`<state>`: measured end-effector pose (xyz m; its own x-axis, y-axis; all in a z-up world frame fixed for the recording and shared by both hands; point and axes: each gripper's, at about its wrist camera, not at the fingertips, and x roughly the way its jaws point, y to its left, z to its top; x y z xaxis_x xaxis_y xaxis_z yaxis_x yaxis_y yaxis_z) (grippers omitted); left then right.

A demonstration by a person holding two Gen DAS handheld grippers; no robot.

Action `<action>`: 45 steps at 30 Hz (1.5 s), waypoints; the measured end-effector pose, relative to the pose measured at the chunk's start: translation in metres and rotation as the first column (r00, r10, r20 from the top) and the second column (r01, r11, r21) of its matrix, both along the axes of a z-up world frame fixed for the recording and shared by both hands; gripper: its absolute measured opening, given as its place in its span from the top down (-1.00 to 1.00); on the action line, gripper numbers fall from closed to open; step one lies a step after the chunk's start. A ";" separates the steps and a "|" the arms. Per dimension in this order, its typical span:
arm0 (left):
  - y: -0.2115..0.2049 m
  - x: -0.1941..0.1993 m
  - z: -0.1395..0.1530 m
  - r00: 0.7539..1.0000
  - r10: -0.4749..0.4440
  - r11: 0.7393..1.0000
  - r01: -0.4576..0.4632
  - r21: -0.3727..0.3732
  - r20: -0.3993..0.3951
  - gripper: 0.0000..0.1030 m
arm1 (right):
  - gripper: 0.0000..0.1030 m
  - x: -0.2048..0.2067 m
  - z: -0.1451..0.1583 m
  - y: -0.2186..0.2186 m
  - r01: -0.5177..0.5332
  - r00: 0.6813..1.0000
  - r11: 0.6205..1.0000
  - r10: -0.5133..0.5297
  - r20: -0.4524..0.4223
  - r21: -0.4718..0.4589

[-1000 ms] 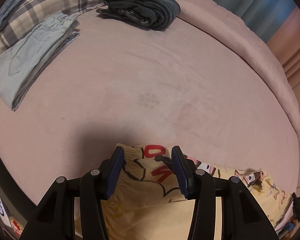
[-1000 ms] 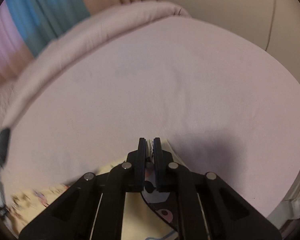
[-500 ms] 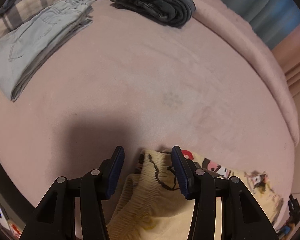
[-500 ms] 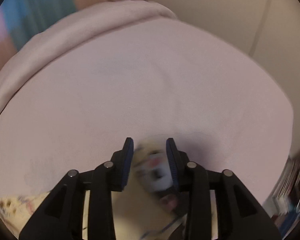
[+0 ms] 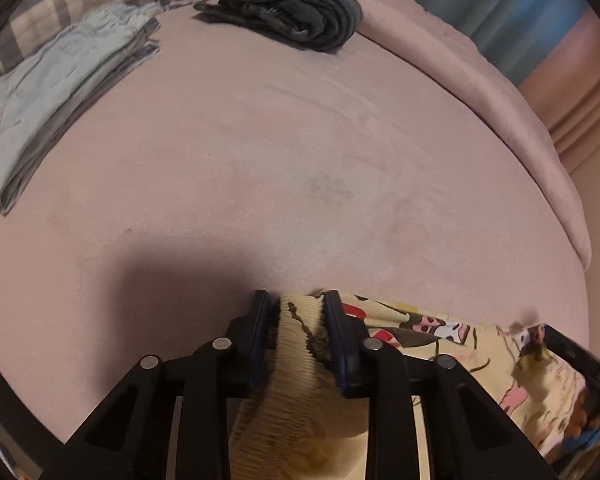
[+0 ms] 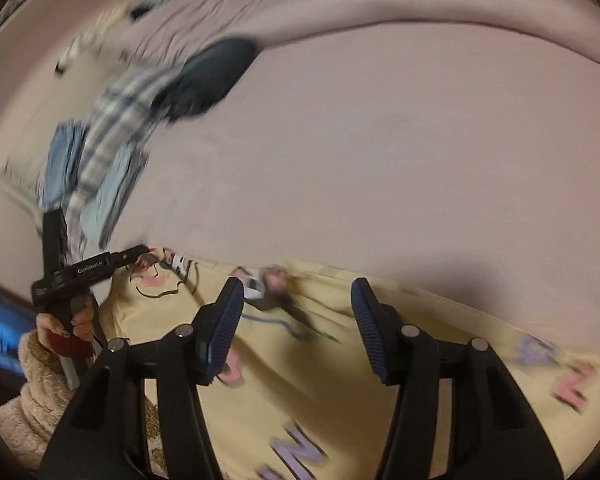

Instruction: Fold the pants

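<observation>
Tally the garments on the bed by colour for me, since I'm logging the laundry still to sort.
Yellow cartoon-print pants, between the closing jaws of the left gripper: 1
Light blue folded denim pants: 1
Dark charcoal folded pants: 1
Grey-and-cream plaid fabric, too partly shown to tell what kind of garment: 1
Total: 4

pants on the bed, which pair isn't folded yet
The yellow cartoon-print pants, spread out, waistband between the closing left gripper; the dark pair and light blue pair are folded.
</observation>
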<state>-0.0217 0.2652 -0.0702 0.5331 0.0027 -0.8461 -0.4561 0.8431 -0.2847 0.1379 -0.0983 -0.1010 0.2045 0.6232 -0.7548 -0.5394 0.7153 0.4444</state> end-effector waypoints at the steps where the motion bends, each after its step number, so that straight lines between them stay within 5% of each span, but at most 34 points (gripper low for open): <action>1: 0.000 -0.001 0.001 1.000 -0.002 1.000 0.002 0.004 0.007 0.51 | 0.64 0.004 -0.007 0.008 -0.017 1.000 1.000 0.017 -0.007 -0.018; 2: 0.000 -0.003 0.001 1.000 -0.002 1.000 0.002 0.001 0.014 0.52 | 0.85 0.005 -0.014 0.014 -0.015 1.000 0.998 0.014 -0.010 -0.053; 3: 0.002 -0.004 0.002 1.000 0.002 1.000 -0.001 -0.012 0.026 0.52 | 0.86 0.008 -0.021 0.019 0.004 1.000 0.995 -0.003 0.006 -0.103; 7: 0.010 -0.007 0.004 0.998 0.011 0.998 -0.008 -0.057 0.059 0.53 | 0.88 0.023 -0.012 0.016 0.085 0.996 0.996 -0.084 0.007 -0.043; 17: 0.009 -0.004 0.003 0.999 -0.037 0.997 0.038 -0.069 0.012 0.52 | 0.91 0.035 -0.028 0.022 0.134 0.991 0.990 -0.134 -0.002 -0.037; 20: 0.006 -0.017 0.022 0.999 -0.030 0.998 0.031 -0.056 0.034 0.52 | 0.76 0.028 -0.010 0.018 0.132 0.990 0.990 -0.130 0.053 -0.051; 23: 0.000 -0.033 0.038 0.998 -0.019 0.999 0.021 -0.025 0.053 0.32 | 0.12 0.014 0.013 0.015 0.164 0.977 0.983 -0.150 0.152 -0.084; 30: -0.046 -0.048 0.039 0.984 -0.136 0.984 0.148 -0.095 0.116 0.32 | 0.13 -0.023 0.018 0.012 0.038 0.995 0.999 -0.038 0.088 0.002; 33: -0.068 -0.048 0.004 0.983 -0.182 0.975 0.183 -0.125 0.017 0.32 | 0.17 -0.030 -0.009 0.021 0.015 0.999 0.998 -0.012 0.053 -0.057; 35: -0.070 -0.053 -0.013 0.984 -0.175 0.980 0.170 -0.101 -0.035 0.42 | 0.18 -0.030 -0.031 0.022 0.040 0.999 0.994 -0.038 0.017 -0.100; 37: -0.066 -0.063 -0.016 0.986 -0.168 0.985 0.167 -0.041 -0.016 0.78 | 0.19 -0.036 -0.031 0.017 0.057 0.997 0.996 -0.052 0.062 -0.066; 41: -0.040 -0.074 -0.020 0.994 -0.104 0.984 0.098 -0.148 -0.036 0.85 | 0.19 -0.042 -0.030 0.006 0.065 0.996 0.995 -0.059 0.069 -0.080; 45: -0.038 -0.081 -0.017 0.994 -0.094 0.988 0.086 -0.130 -0.054 0.87 | 0.19 -0.045 -0.026 -0.026 0.154 0.986 0.982 -0.145 0.088 -0.113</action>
<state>-0.1031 0.2272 -0.0873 0.4748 -0.1530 -0.8667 -0.3995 0.8400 -0.3672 0.0932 -0.1246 -0.1273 0.3507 0.4881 -0.7992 -0.4523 0.8356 0.3118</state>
